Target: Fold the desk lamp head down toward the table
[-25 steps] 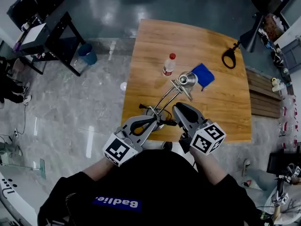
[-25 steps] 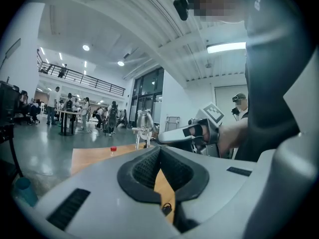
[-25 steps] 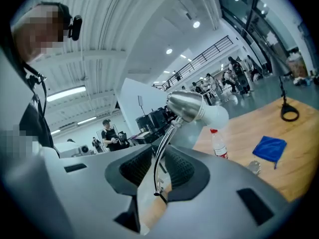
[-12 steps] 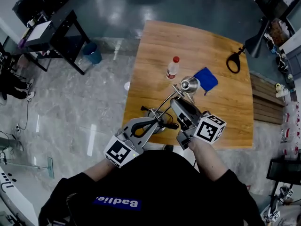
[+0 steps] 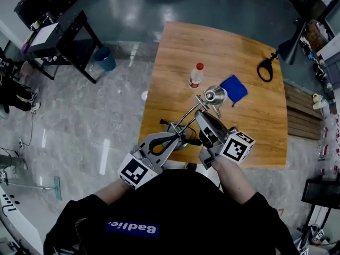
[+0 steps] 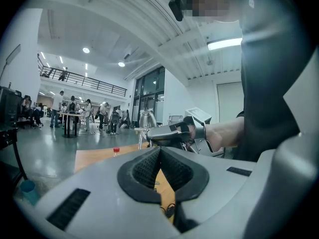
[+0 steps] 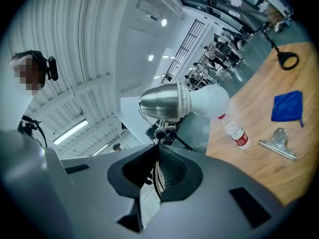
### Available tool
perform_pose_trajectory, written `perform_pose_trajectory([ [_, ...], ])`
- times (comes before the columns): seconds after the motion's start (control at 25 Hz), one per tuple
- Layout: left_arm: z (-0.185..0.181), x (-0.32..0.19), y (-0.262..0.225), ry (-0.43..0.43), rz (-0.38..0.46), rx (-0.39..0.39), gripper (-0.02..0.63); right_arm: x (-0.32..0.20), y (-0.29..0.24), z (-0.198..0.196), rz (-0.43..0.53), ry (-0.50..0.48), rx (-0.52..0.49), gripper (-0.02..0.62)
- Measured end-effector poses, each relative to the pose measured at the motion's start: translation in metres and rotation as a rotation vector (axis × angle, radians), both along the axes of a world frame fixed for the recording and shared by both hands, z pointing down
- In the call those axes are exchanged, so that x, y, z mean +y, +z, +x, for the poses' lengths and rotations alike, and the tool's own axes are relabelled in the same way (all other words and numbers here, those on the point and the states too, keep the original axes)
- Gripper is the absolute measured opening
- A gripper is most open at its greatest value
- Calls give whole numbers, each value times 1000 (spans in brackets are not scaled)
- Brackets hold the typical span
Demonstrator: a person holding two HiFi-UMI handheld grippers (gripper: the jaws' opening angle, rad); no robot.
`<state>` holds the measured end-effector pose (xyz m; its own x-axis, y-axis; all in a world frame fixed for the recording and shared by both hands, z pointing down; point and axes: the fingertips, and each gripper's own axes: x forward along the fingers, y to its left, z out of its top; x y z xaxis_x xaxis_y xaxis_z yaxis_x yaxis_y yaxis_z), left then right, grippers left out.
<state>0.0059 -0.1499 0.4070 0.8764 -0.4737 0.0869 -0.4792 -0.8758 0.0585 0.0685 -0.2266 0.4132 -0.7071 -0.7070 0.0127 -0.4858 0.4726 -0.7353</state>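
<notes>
The desk lamp stands near the table's front edge, its silver head (image 5: pixel 214 94) (image 7: pixel 167 102) raised on thin metal arm rods (image 5: pixel 187 113). My right gripper (image 5: pixel 201 118) (image 7: pixel 157 159) reaches level along the arm just below the head. Its jaws are closing, and the rods sit pinched between the pads. My left gripper (image 5: pixel 178 137) (image 6: pixel 159 151) lies by the lamp's base (image 5: pixel 174 129), fingertips together, with nothing visible between them. In the left gripper view, the right gripper (image 6: pixel 164 132) shows beside the lamp head (image 6: pixel 145 119).
On the wooden table (image 5: pixel 249 126) lie a red-capped plastic bottle (image 5: pixel 195 75) (image 7: pixel 238 134), a blue cloth (image 5: pixel 234 87) (image 7: pixel 287 106) and a metal clip (image 7: pixel 277 144). A black lamp (image 5: pixel 289 44) with a ring base (image 5: pixel 264 69) stands at the far right corner.
My right gripper has rolled and shifted a little toward the lamp's arm. The left gripper and the lamp have stayed where they were.
</notes>
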Motion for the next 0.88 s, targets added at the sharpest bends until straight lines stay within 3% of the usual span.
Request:
perform_pose_trajectory([
  [0.88,-1,7,7,8,8,-43,9,-12,24,20,-89,50,-192,29],
])
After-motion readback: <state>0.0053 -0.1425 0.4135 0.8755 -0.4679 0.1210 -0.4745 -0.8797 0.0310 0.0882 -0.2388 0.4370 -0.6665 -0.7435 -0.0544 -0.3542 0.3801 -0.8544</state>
